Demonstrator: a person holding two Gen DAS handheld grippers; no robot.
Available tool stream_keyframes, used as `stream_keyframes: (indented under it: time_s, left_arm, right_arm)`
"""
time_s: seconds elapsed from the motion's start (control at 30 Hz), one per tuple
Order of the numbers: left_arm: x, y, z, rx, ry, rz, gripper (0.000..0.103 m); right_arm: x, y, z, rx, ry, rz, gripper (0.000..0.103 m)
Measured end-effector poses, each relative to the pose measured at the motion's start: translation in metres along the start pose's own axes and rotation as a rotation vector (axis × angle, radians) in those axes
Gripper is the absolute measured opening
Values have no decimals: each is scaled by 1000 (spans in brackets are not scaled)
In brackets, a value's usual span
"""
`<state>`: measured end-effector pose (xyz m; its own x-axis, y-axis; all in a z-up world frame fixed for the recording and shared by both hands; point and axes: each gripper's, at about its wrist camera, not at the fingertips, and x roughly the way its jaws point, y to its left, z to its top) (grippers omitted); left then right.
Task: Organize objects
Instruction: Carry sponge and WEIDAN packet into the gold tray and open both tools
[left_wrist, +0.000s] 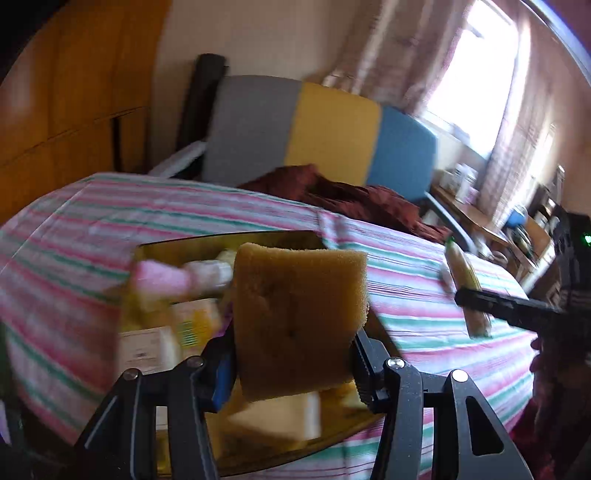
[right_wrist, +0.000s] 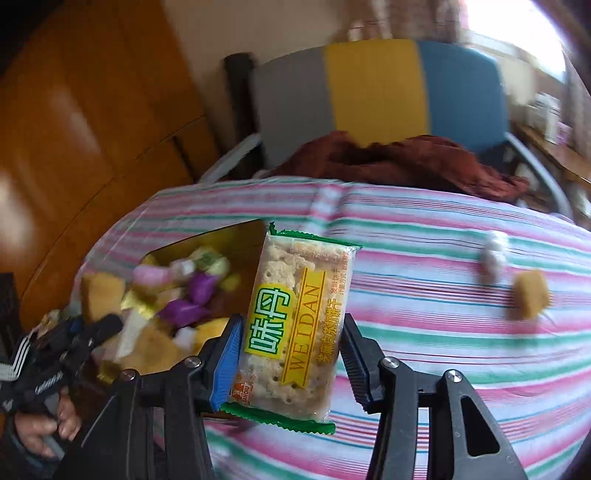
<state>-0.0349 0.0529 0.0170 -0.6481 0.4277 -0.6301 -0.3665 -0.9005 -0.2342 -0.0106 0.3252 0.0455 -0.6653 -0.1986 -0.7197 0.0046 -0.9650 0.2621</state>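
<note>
Sponge (left_wrist: 299, 317) pinched in left tongs (left_wrist: 295, 365), biscuit pack (right_wrist: 295, 325) in right tongs (right_wrist: 291, 365); tray (right_wrist: 207, 240) partly filled; two items left on surface (right_wrist: 443, 332).

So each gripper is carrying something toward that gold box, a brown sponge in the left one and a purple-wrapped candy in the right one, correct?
Not quite. The right gripper holds a green-edged cracker packet, not a purple candy, as the right wrist view shows. The left gripper does hold the brown sponge over the gold box.
</note>
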Motion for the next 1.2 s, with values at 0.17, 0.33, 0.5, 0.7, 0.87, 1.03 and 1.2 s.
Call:
stream_keyframes:
  time_s: [0.17,0.33,0.5,0.7,0.87,1.03,1.2]
  left_arm:
    - [-13,44,-6,-104,0,37,53]
    - [-14,59,-10,-140,1,37,53]
    - [-5,56,-5,-140,12,20,53]
    - [14,49,5,-134,32,10,53]
    - [35,42,9,-121,68,14,58]
    - [58,39,2,-118,116,3,72]
    - [62,36,-14,-107,132,6,72]
  right_arm:
    - [25,34,1,-34,37,69,51]
    - [52,55,10,-19,75,109,51]
    - [67,61,17,8,98,133,51]
    - [79,66,30,36,99,142,51]
    - [92,67,41,63,99,149,53]
    - [108,63,37,98,132,156,56]
    - [109,59,23,97,157,143,56]
